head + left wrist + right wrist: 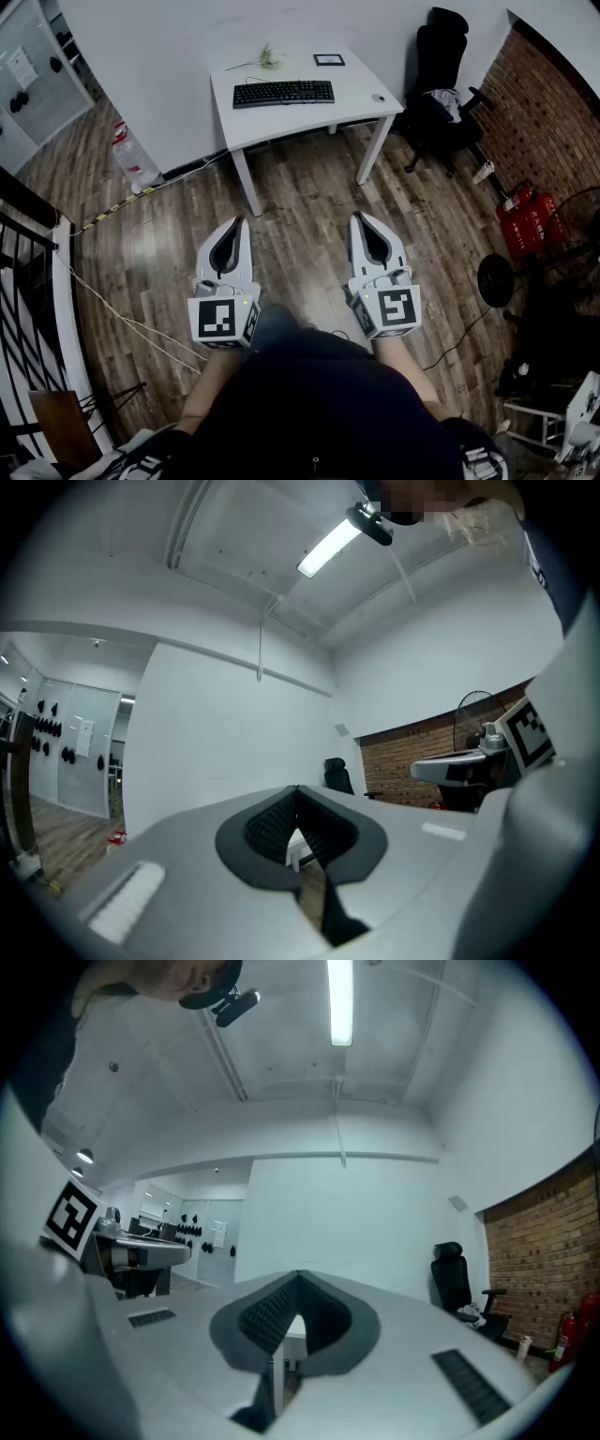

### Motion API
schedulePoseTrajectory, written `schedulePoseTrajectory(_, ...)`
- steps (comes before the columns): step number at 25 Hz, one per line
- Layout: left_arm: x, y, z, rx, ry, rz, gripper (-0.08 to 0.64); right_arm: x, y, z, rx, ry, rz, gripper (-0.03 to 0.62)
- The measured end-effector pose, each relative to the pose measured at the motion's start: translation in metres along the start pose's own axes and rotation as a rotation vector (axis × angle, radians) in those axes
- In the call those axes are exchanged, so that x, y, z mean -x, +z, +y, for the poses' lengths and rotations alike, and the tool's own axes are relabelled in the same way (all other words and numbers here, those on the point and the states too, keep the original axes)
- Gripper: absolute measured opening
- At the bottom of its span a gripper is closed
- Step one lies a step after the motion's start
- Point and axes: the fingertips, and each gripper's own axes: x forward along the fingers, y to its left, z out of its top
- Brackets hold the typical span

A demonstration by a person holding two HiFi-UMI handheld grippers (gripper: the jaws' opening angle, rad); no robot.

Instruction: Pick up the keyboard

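- The left gripper (241,223) has its white jaws pressed together tip to tip. Its own view shows the ribbed dark pads meeting, with nothing pinched between them.
- The right gripper (359,218) is the same: jaws closed on themselves, with no object between the pads.
- I hold both grippers side by side over the brown wood-plank floor (309,211), roughly level. Their tips point toward the table, and each marker cube sits nearest my body.
- The flat black rectangular keyboard (284,93) lies on the white rectangular four-legged table (281,124), toward its far-left part, with its long side running along the table's length.
- The keyboard is well apart from both grippers. A stretch of open floor lies between the jaw tips and the table's near edge.
- A small white computer mouse (378,97) sits near the table's right edge, apart from the keyboard.
- A small dark-framed flat rectangle (329,59) lies at the far edge. I cannot tell what it is.
- A pale dried sprig (270,58) lies beyond the keyboard, by the far-left corner.
- A black high-backed office chair (441,84) stands to the right of the table, with pale cloth on its seat.
- A red brick wall (548,103) runs along the right side, with red fire extinguishers (525,223) at its foot.
- A pale cable (122,317) trails across the floor to my left.
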Motion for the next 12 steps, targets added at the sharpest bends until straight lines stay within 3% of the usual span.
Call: schedulePoseTrajectory(12, -0.051, -0.025, 0.028, 0.042, -0.006, 0.043, 0.029, -0.048, -0.017, -0.017, -0.007, -0.004, 0.023, 0.013)
